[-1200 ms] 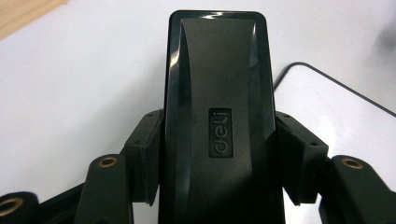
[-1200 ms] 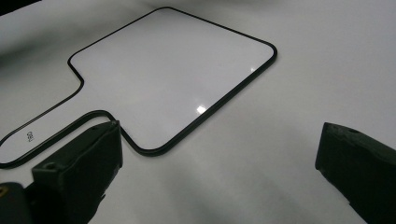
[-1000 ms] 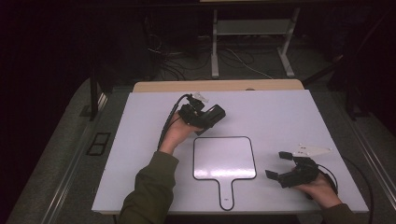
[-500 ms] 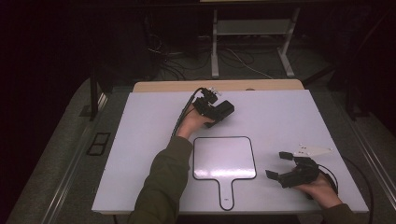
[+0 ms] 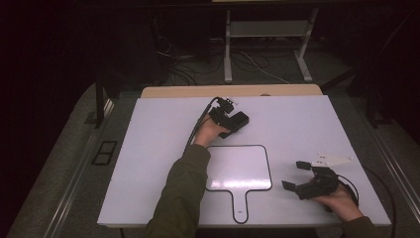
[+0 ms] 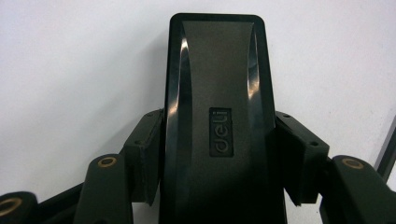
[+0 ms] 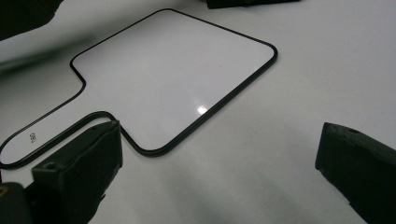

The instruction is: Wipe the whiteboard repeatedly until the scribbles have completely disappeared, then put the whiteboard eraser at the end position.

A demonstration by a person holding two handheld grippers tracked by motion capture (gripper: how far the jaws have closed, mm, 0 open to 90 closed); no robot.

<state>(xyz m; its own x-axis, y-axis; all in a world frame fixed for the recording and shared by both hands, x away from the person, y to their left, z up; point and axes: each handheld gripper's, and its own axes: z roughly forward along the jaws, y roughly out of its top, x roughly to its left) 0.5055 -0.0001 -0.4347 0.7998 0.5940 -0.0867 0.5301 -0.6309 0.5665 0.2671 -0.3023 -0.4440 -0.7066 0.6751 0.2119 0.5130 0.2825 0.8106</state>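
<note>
A small white board with a black rim and a short handle lies flat near the table's front middle, and it reaches across the right gripper view as the board. Just beyond its far edge, my left gripper is shut on a black eraser. In the left gripper view both pads press the sides of the eraser, low over the white table, with my left gripper around it. My right gripper rests at the front right, open and empty, pointing at the board; the right gripper has its jaws wide apart.
The white tabletop has a wooden strip along its far edge. A metal frame and loose cables stand on the dark floor beyond. A sleeve crosses the table's front left of the board.
My left hand has carried the eraser to the right and lower, down close to the table past the board's far edge. The right hand has stayed still.
</note>
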